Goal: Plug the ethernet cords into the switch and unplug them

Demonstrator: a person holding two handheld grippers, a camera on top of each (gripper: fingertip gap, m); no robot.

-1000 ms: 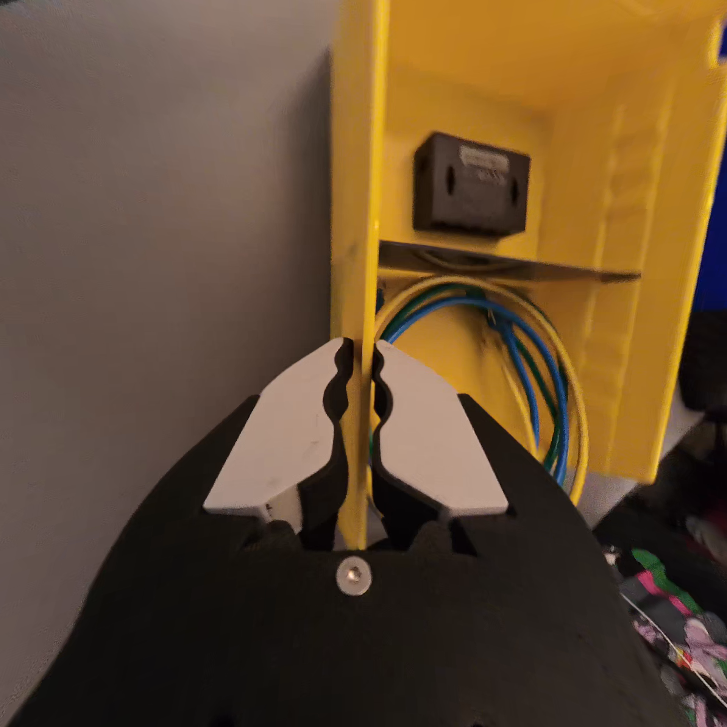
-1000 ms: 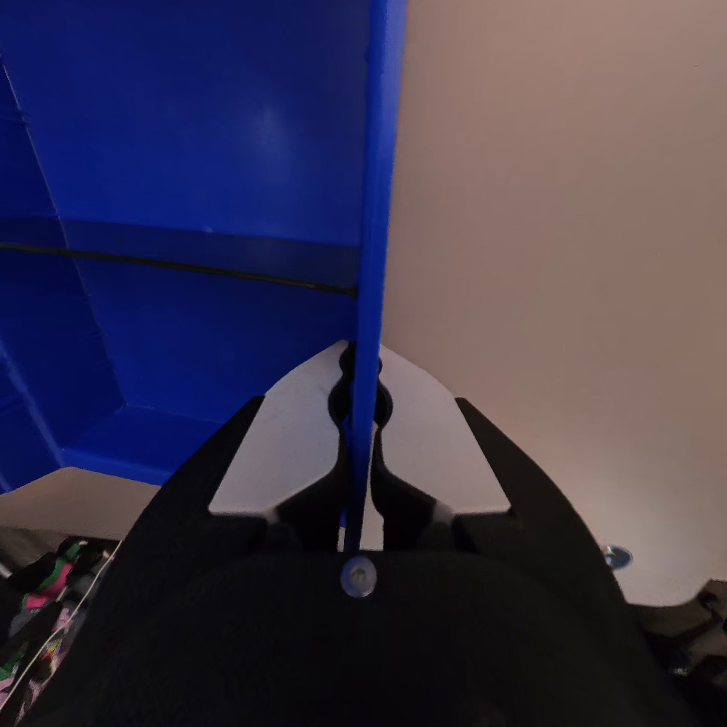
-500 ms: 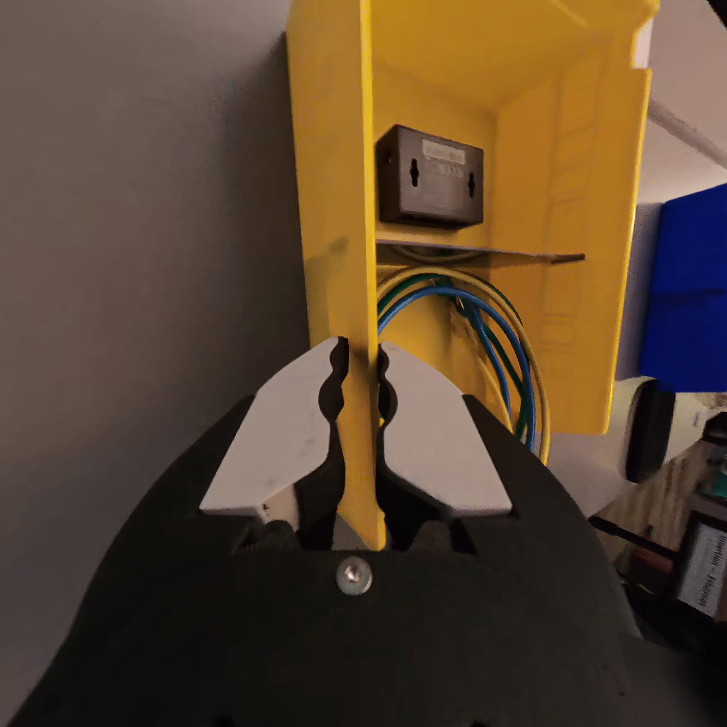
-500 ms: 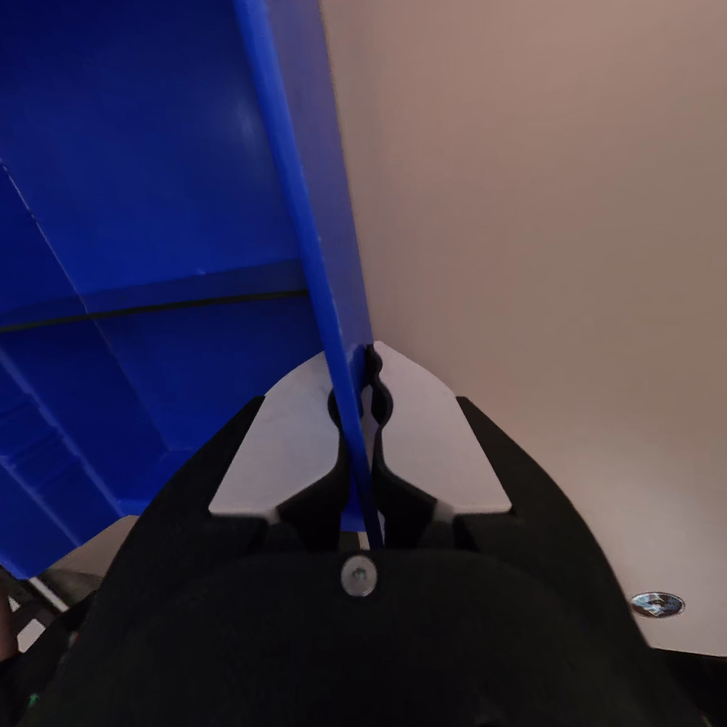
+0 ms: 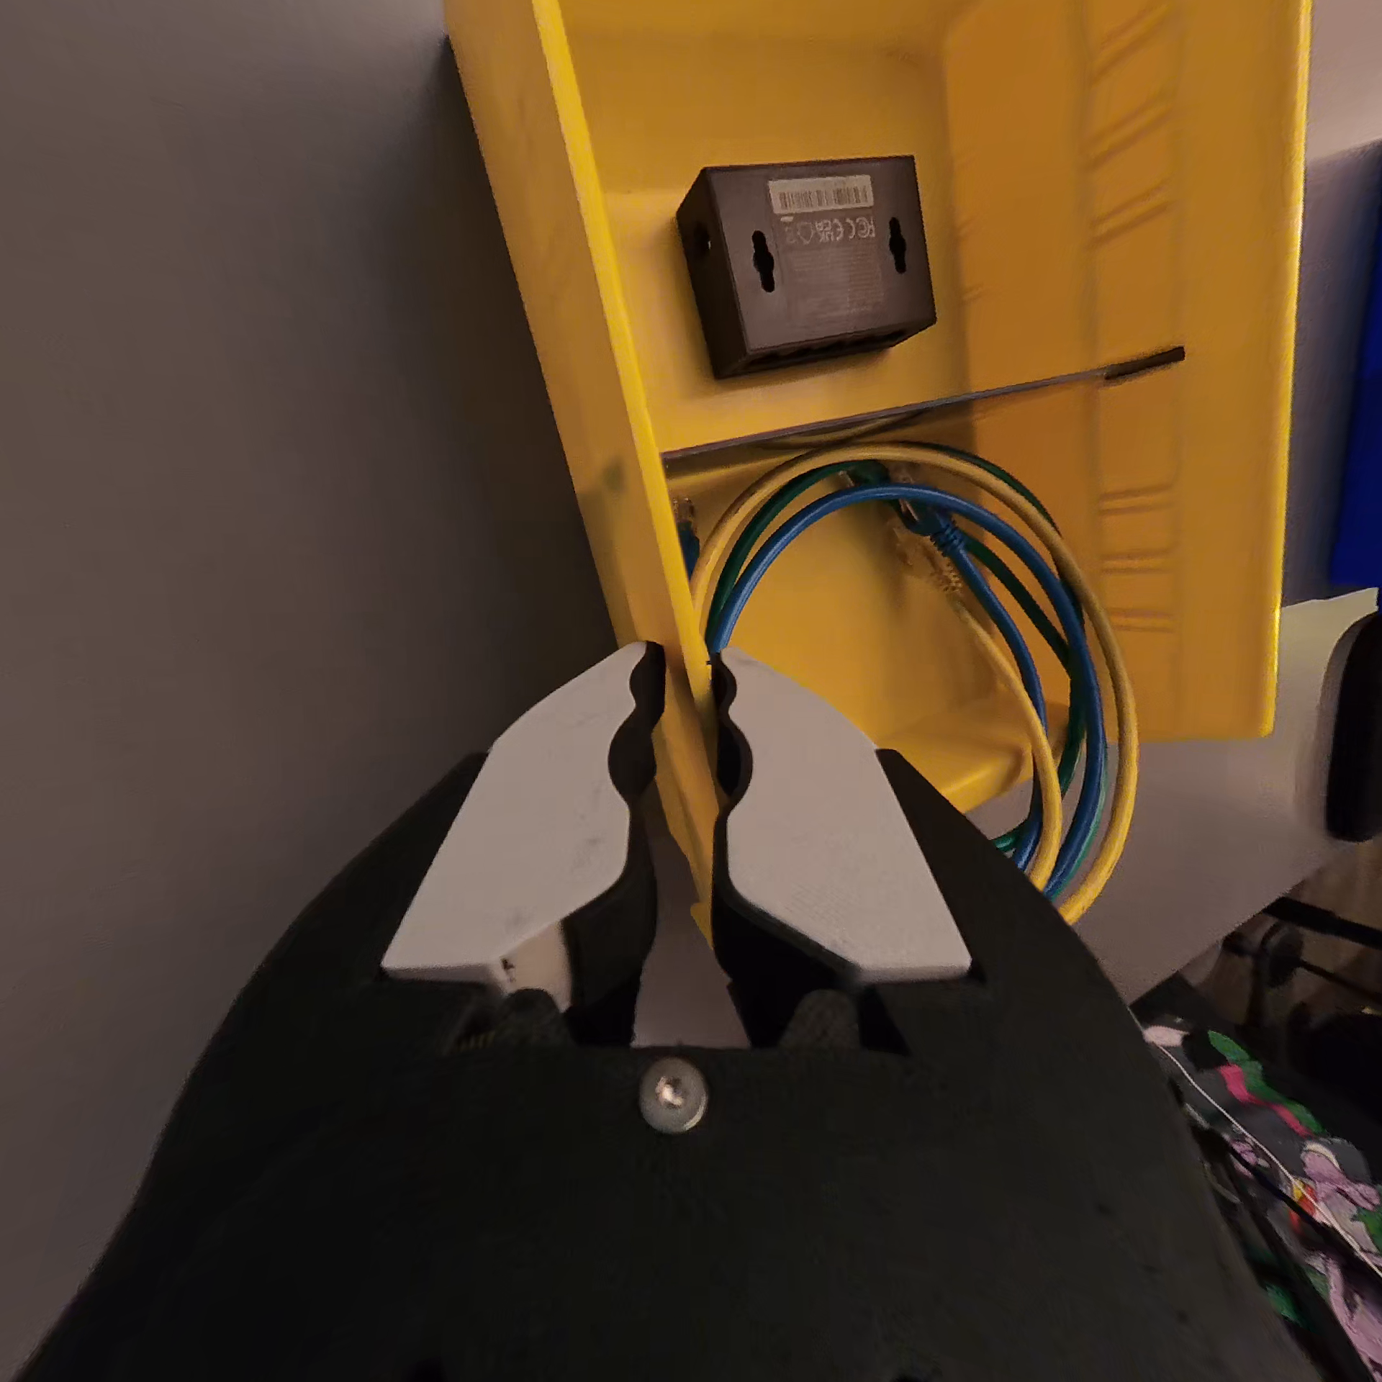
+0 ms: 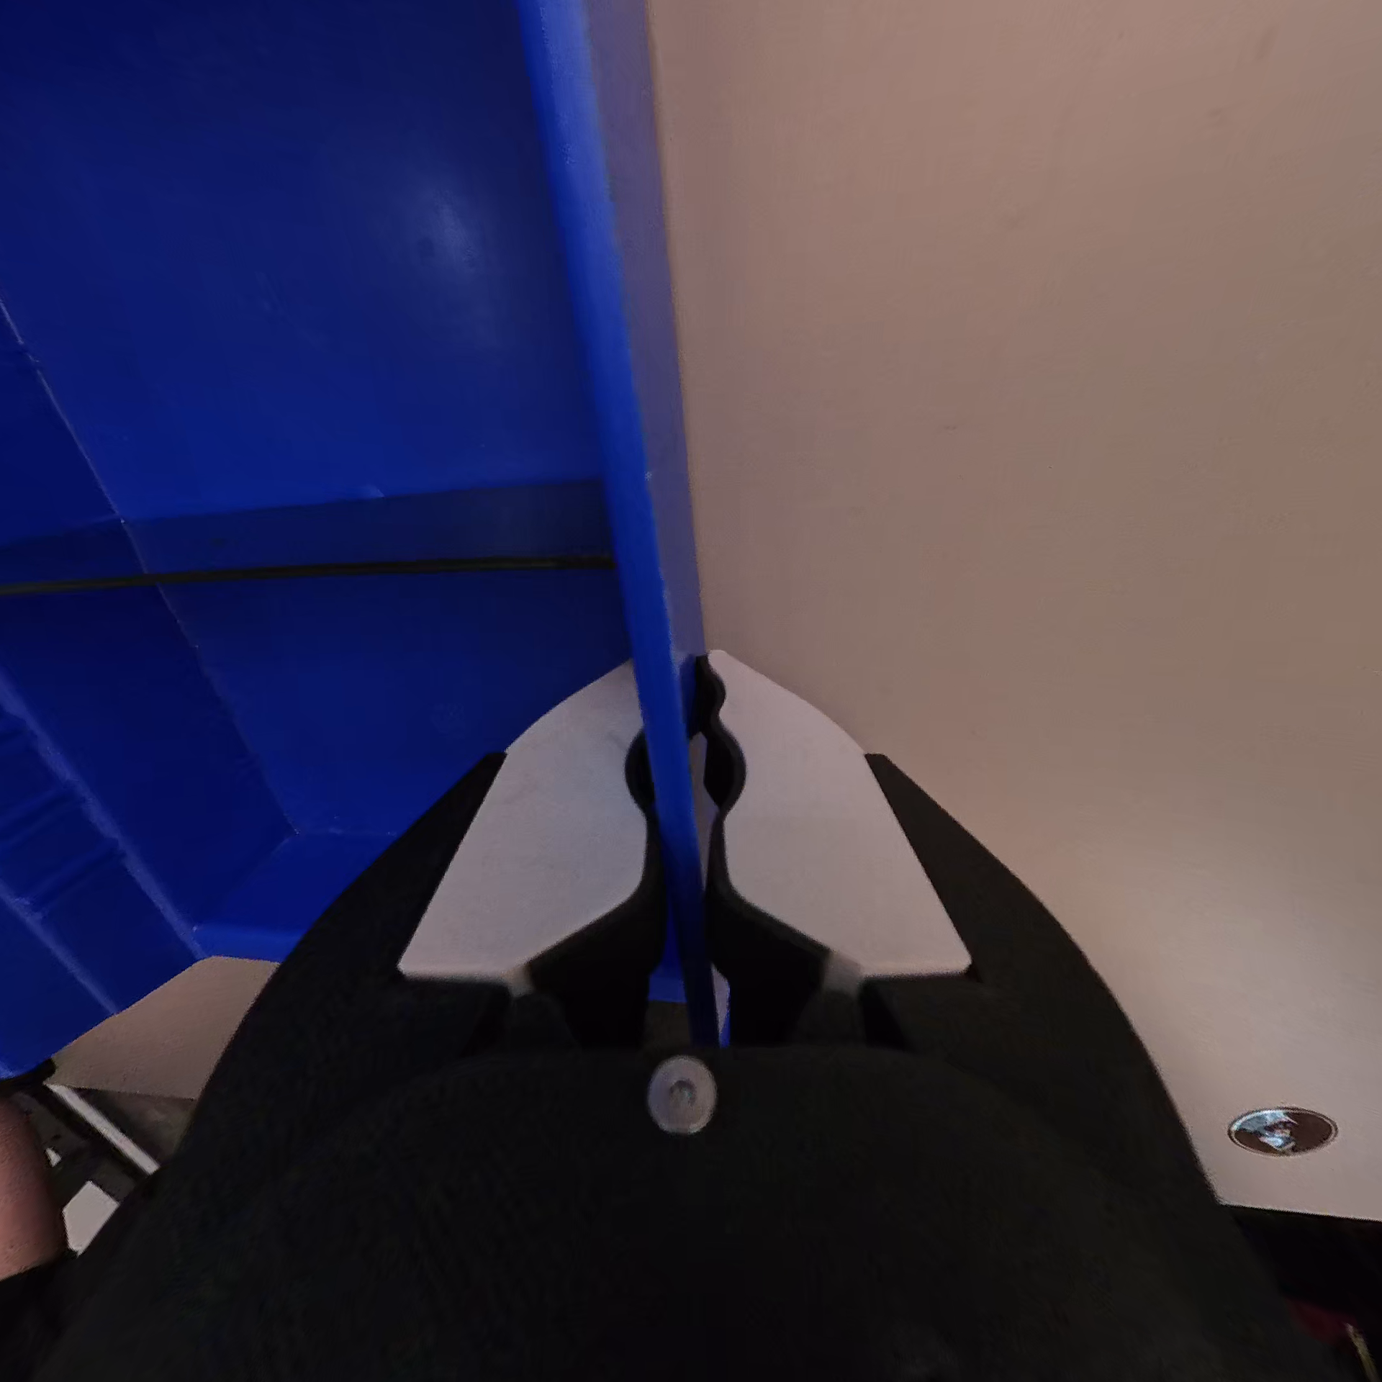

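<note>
- Since the earlier frame, the yellow bin had tilted in the left gripper, clamped on its wall.
- The right gripper pinched the blue bin wall.
- Ahead and right, the switch and cords lay unplugged; setting the bins down probably came next.
- The switch bore a label.

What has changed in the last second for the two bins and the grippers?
The yellow bin has tilted in the left wrist view, its top leaning left. The blue bin has tilted likewise. Unchanged: the left gripper and right gripper stay clamped on the bin walls; switch and cords stay inside.
</note>
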